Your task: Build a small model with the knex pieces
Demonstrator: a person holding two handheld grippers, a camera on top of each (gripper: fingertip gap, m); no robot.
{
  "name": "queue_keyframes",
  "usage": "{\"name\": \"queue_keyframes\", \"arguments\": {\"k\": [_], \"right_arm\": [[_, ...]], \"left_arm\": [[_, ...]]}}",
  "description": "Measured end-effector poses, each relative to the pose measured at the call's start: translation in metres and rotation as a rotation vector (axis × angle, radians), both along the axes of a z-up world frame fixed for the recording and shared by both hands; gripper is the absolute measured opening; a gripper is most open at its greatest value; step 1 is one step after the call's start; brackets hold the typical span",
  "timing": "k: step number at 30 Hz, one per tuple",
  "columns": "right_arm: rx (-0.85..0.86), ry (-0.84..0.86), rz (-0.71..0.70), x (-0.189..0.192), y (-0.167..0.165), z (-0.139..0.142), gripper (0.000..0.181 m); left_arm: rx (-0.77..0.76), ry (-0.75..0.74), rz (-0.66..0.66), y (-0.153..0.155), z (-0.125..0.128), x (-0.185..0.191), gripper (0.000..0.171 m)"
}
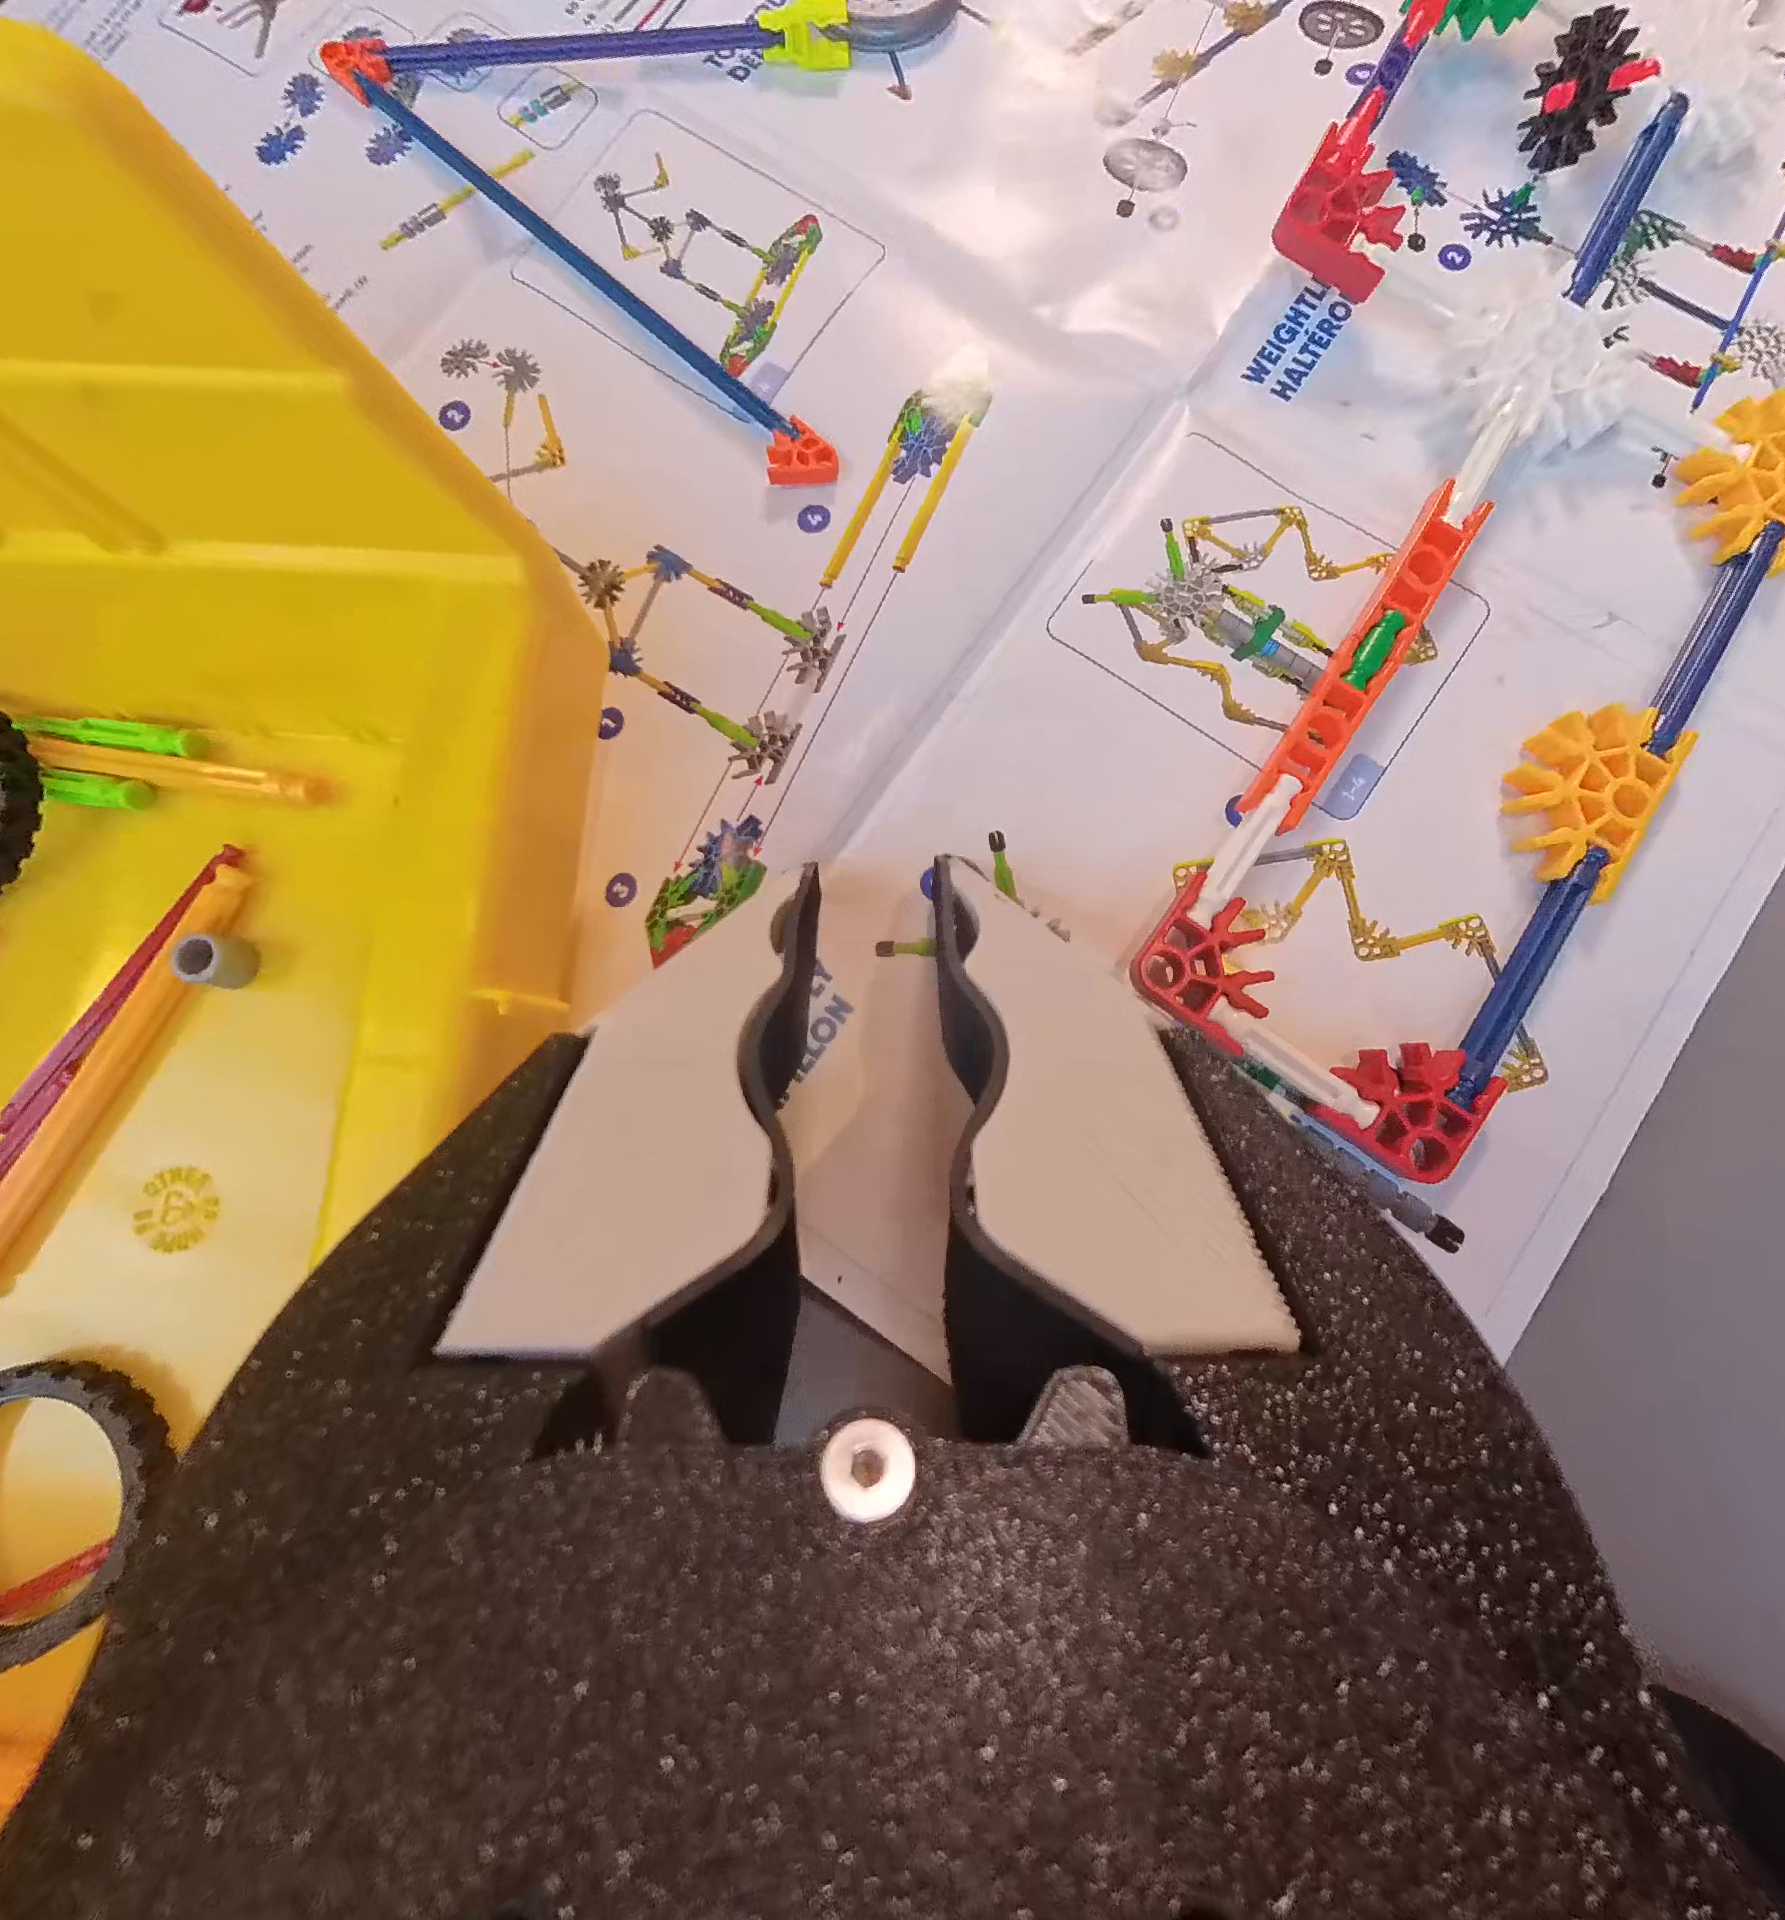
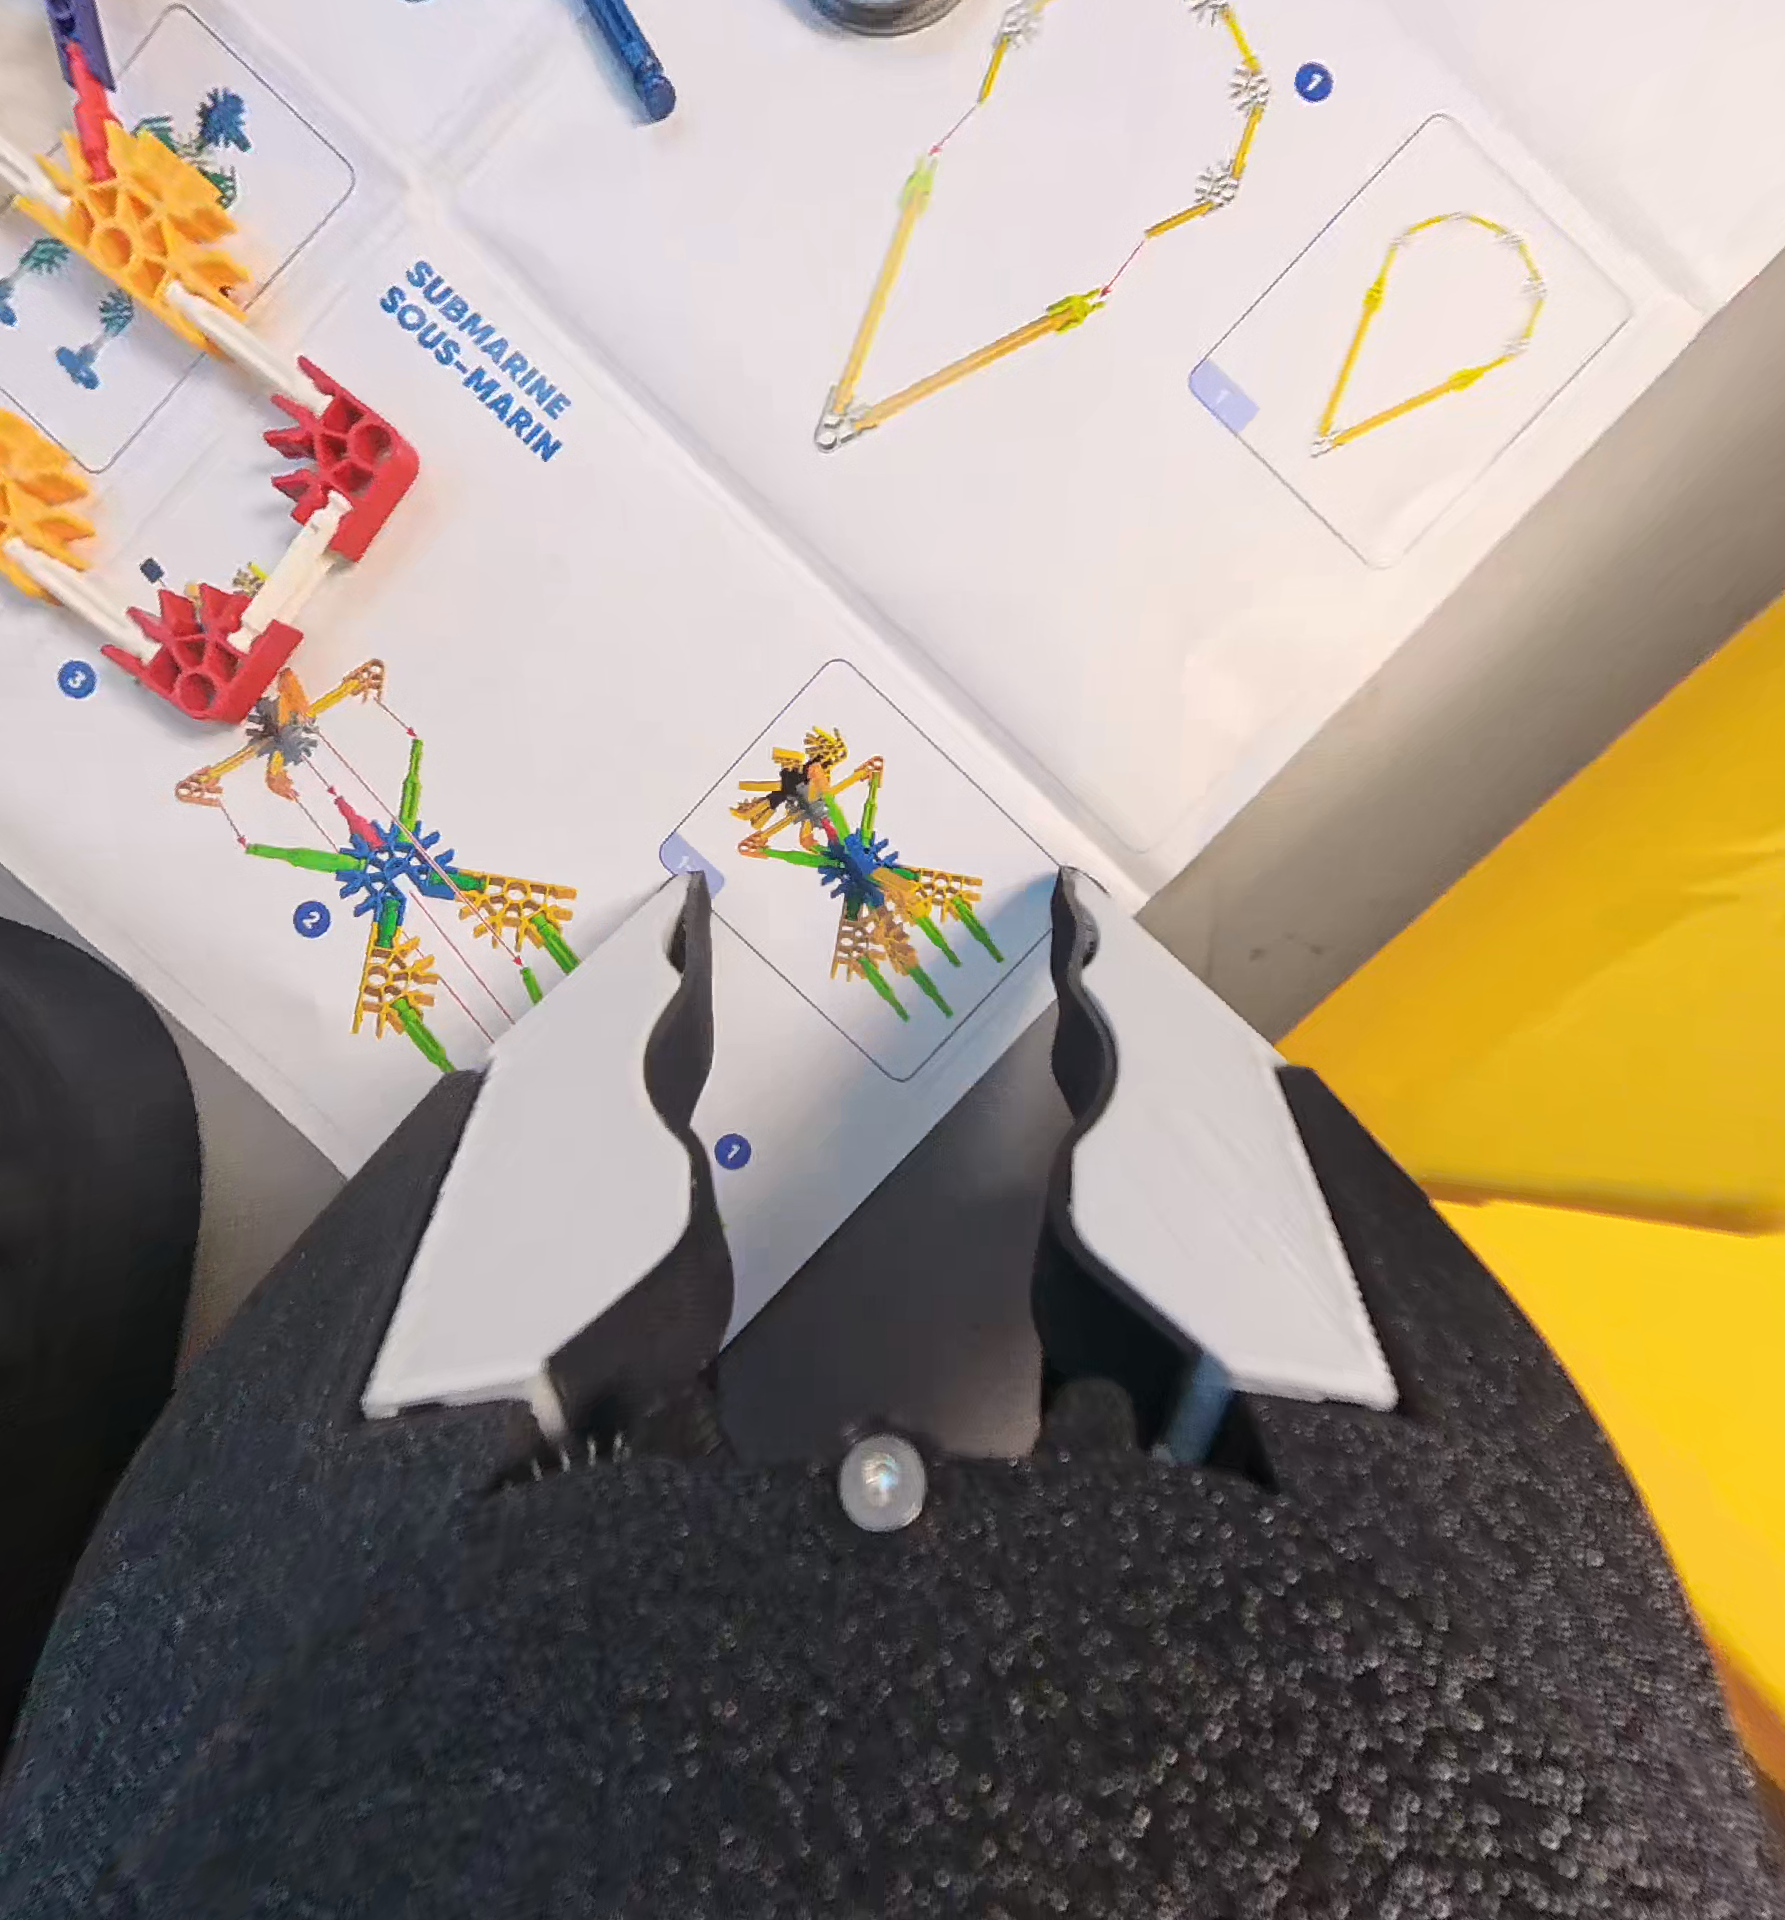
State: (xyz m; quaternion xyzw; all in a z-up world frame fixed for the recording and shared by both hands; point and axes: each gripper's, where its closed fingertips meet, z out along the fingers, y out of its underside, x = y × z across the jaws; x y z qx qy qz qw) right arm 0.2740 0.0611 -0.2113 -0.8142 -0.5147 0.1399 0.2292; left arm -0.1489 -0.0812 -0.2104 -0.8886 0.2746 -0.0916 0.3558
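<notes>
Both grippers hovered empty over the instruction sheet: left gripper slightly parted beside the yellow bin, right gripper wide apart, the red corner connector up-left of it.

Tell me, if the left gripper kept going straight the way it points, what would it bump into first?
Probably just paper. The left gripper is open and empty, aimed at the printed instruction sheet. The yellow bin sits off to its left and the orange connector strip to its right. Depth is hard to judge.
</notes>
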Motion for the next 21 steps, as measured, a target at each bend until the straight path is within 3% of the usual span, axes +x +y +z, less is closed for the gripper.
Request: {"name": "queue_keyframes", "arguments": {"k": [3, 8, 12, 17, 21], "right_arm": [[0.006, 0.002, -0.015, 0.001, -0.001, 0.0, 0.065], [0.081, -0.009, -0.006, -0.004, -0.006, 0.01, 0.067], [0.187, 0.175, 0.029, -0.05, -0.019, 0.053, 0.065], [0.347, 0.372, 0.083, -0.114, -0.029, 0.089, 0.065], [0.391, 0.532, 0.062, -0.154, -0.029, 0.101, 0.072]], "left_arm": [[0.038, 0.002, 0.033, 0.007, 0.0, -0.008, 0.0], [0.063, 0.013, 0.011, 0.005, 0.001, -0.006, 0.005], [0.096, -0.031, -0.007, 0.002, 0.009, 0.001, 0.025], [0.212, -0.084, 0.005, -0.003, 0.039, 0.003, 0.028], [0.35, -0.036, 0.103, -0.004, 0.062, -0.021, 0.028]]}}
